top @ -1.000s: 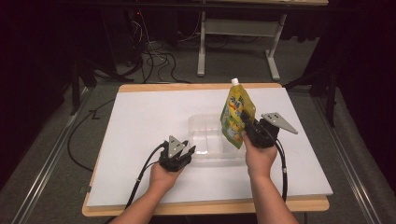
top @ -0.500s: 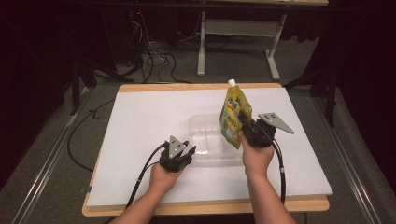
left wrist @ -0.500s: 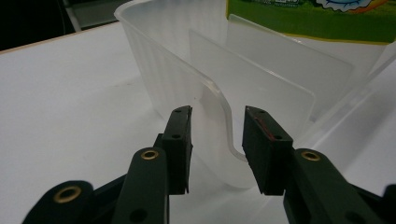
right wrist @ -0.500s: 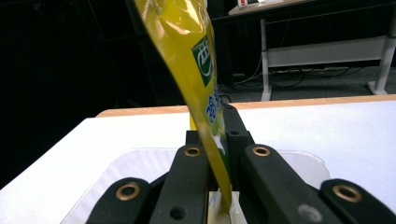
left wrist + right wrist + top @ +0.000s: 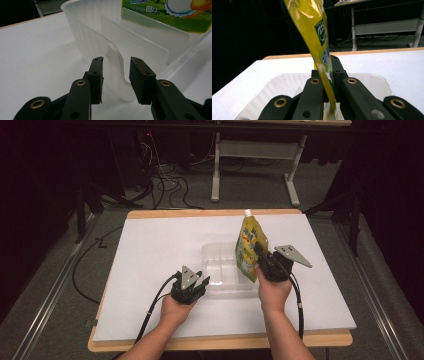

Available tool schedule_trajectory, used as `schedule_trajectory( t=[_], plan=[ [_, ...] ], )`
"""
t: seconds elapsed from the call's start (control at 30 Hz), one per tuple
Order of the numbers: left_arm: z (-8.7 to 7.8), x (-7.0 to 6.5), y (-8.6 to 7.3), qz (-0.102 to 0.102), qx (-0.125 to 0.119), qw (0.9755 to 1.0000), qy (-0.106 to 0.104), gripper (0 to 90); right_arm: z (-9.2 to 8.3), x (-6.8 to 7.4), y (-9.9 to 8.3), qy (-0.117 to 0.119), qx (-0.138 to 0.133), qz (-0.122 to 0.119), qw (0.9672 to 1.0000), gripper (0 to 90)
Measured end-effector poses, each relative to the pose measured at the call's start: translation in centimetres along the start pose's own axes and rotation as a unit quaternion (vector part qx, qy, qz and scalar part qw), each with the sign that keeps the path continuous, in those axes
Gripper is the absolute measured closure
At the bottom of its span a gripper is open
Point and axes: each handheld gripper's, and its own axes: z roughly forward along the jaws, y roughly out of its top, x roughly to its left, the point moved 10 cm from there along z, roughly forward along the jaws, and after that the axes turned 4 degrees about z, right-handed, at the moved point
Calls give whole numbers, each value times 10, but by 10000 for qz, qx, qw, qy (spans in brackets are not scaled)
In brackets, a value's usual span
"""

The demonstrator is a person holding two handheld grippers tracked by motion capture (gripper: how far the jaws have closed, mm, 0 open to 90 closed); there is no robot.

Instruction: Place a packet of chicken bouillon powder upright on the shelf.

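high view: yellow pouch [image 5: 250, 251] stands upright over the clear tray [image 5: 216, 281] on the white table [image 5: 150, 250].
right gripper [image 5: 329, 82]: pinching the pouch's edge, likely to lower it in.
left gripper [image 5: 115, 78]: jaws spread astride the tray's rim, probably to steady it.
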Motion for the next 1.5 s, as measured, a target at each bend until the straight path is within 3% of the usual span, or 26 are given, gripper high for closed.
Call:
schedule_trajectory(
  t=[0.47,0.93,1.2,1.4,1.5],
  plan=[
    [-4,0,0,44,14,10000,-24,658,1,3,-12,87,-54,-43,9999,900],
    [-9,1,0,-78,-11,9999,-94,657,1,3,-21,157,50,-204,9997,886],
    [-8,-2,-1,-101,22,9998,-179,595,-1,-1,-29,203,108,-288,9993,875],
    [-9,-2,0,-101,26,9998,-192,539,0,1,-30,229,181,-414,9987,840],
    [-11,-1,0,-93,4,9998,-194,509,1,2,-31,312,303,-398,9983,735]
  ],
)
